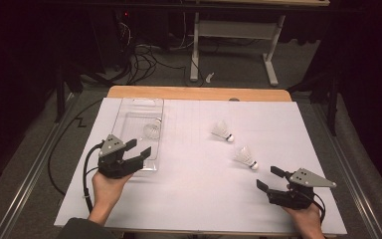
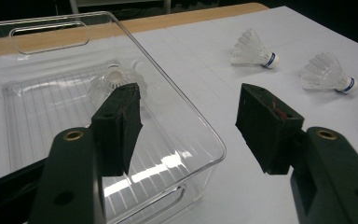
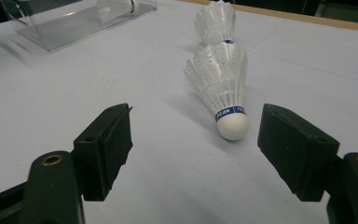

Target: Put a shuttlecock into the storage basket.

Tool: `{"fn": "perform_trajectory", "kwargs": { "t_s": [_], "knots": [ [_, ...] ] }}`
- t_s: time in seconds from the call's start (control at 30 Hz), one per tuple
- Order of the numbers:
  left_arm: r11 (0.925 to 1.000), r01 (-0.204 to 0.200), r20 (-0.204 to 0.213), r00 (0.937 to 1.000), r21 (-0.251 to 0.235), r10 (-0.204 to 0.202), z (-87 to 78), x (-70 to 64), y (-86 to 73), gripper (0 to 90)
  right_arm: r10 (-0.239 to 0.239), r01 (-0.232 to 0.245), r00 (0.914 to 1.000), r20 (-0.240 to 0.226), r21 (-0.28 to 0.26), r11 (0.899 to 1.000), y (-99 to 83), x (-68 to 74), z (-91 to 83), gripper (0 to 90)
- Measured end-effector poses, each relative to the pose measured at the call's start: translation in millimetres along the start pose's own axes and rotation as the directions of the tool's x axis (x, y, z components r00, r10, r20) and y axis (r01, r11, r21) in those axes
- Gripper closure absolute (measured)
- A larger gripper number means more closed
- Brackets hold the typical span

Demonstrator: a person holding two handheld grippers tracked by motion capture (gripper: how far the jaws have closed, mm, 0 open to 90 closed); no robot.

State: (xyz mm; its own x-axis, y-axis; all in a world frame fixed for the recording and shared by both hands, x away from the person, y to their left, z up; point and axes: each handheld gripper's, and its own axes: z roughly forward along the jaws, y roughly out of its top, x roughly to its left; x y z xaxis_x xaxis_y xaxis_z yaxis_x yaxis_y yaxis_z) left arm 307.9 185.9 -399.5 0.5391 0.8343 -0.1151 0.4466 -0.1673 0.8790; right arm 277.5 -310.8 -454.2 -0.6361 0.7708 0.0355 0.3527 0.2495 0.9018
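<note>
While both tongs sit open and empty, the work looks like loading shuttlecocks into the clear rectangular plastic bin at the bench's far-left area.

Right tongs are spread wide, lined up on the near white feathered shuttlecock with the blue-banded cork tip, which lies on its side toward the bench's right edge, cork pointing at the tongs, not touched yet. Second white feather shuttlecock lies just beyond it, nearer bench centre. Third white shuttlecock is already inside the bin.

Left tongs hang released over the bin's near-right corner, holding nothing.

Handling, my read: very light, will skid or roll on the white bench sheet if nudged. Feather skirt is fragile and crushes easily. Cork is the stiff part but round, so may squirt out. Best bet: pinch at the cork/blue band, light squeeze, jaws either side.
</note>
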Motion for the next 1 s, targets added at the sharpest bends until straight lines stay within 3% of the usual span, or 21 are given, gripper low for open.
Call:
{"fn": "perform_trajectory", "kwargs": {
  "t_s": [1.0],
  "knots": [
    [0.9999,-0.015,0.033,0.9993,-0.004,0.016,-2.3,-12.9,-11.2,39.9,0.006,-0.006,1.0,-0.001,-0.007,1.0,0.3,-0.5,-0.1,26.4]
  ]
}}
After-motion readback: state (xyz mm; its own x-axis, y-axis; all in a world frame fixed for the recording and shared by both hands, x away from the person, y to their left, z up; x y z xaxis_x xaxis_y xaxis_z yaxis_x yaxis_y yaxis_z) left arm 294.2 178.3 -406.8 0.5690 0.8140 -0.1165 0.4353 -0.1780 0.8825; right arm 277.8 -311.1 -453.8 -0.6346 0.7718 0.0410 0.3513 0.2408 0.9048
